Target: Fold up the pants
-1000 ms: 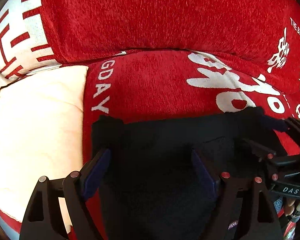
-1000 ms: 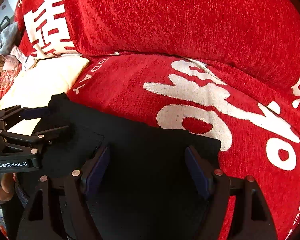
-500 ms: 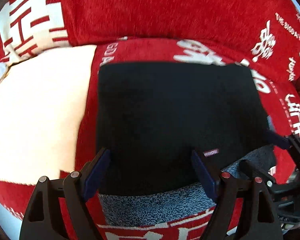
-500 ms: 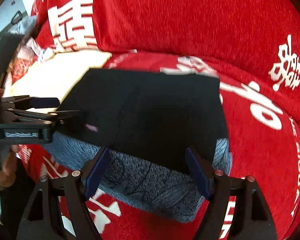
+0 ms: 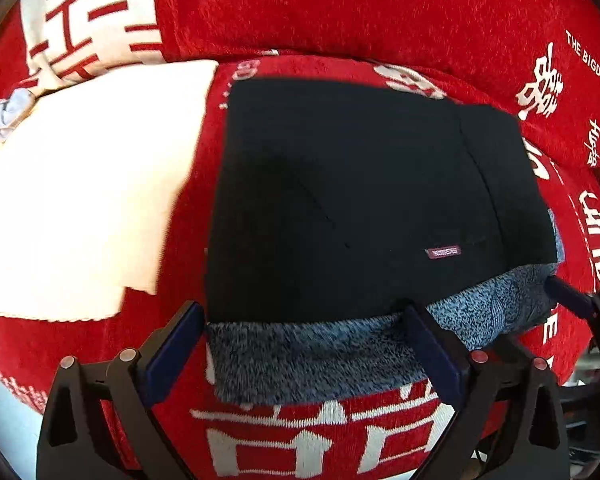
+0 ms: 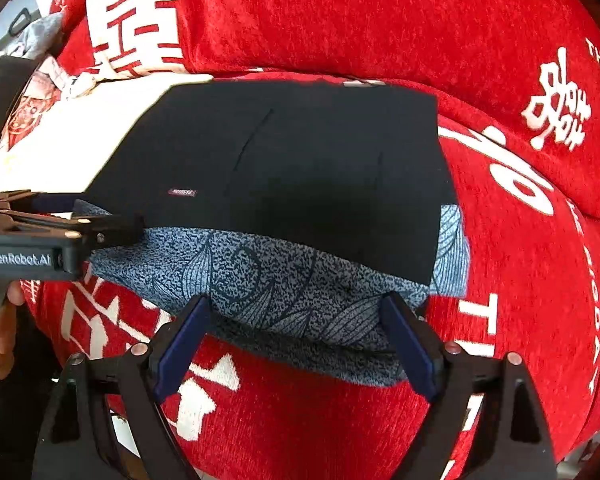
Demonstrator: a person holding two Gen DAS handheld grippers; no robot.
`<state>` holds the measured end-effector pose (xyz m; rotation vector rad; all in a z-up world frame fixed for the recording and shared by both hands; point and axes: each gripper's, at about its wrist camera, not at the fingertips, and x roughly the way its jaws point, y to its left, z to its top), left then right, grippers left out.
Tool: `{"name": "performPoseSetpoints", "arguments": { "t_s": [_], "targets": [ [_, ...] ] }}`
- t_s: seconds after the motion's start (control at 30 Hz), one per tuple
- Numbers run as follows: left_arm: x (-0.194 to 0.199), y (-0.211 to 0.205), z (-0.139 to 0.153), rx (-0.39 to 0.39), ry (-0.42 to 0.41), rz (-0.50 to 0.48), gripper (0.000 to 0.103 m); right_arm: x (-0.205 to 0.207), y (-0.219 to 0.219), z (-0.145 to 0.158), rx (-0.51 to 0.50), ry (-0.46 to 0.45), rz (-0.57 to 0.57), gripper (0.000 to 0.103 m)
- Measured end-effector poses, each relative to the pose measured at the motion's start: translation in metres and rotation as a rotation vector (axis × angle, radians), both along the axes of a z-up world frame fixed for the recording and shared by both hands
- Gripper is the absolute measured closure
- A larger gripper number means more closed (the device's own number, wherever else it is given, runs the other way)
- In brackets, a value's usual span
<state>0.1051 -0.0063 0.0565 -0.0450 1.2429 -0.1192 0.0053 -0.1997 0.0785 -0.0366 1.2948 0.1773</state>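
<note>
The black pants (image 5: 340, 200) (image 6: 300, 168) lie flat as a folded rectangle on the red sofa seat (image 5: 300, 440). A blue-grey patterned layer (image 5: 320, 352) (image 6: 260, 280) sticks out under their near edge. My left gripper (image 5: 300, 332) hovers over that near edge, jaws opening, its pads pressing on nothing. My right gripper (image 6: 296, 312) stands the same way at the other end, jaws also opening, clear of the cloth. Each gripper shows in the other's view: the right gripper (image 5: 580, 304), the left gripper (image 6: 60, 220).
A cream cushion (image 5: 80, 200) (image 6: 80, 140) lies left of the pants. The red backrest (image 5: 340, 8) with white lettering rises behind them. A person's hand (image 6: 0, 332) holds the left gripper. Loose clothes (image 6: 40, 36) are heaped at the far left.
Both grippers have drawn back from the far side to the near edge. The black cloth that filled their jaws now lies flat and folded. Both pairs of jaws stand wider.
</note>
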Motion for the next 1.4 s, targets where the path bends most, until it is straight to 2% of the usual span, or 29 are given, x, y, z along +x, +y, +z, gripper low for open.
{"name": "performPoseSetpoints", "arguments": {
  "t_s": [0.07,0.17,0.3,0.43,0.7,0.87,1.0,1.13,1.4],
  "targets": [
    [-0.006,-0.006,0.015,0.034,-0.045,-0.018,0.002,0.0,-0.002,0.017,0.01,-0.022,-0.015,0.013],
    [-0.014,-0.011,0.031,0.052,-0.09,-0.022,0.002,0.003,-0.009,0.037,-0.027,-0.054,-0.06,0.012],
    [-0.014,-0.015,0.037,0.055,-0.095,-0.017,0.002,0.014,-0.026,0.045,-0.079,-0.011,-0.182,0.01],
    [-0.012,-0.013,0.035,0.084,-0.079,0.001,0.002,0.027,-0.032,0.044,-0.112,0.025,-0.238,0.01],
    [-0.012,-0.009,0.035,0.061,-0.078,-0.002,0.002,0.033,-0.02,0.039,-0.133,0.056,-0.226,0.008],
    [-0.019,-0.006,0.039,0.051,-0.146,0.039,0.002,0.033,-0.013,0.034,-0.144,0.061,-0.229,0.008],
    [-0.015,-0.007,0.031,0.047,-0.068,0.027,0.002,0.031,-0.009,0.03,-0.149,0.071,-0.226,0.008],
    [-0.018,-0.01,0.031,0.096,-0.08,0.023,0.002,0.03,-0.006,0.028,-0.153,0.071,-0.226,0.008],
    [-0.019,-0.01,0.027,0.093,-0.059,0.018,0.002,0.03,-0.003,0.025,-0.164,0.073,-0.225,0.008]
  ]
}}
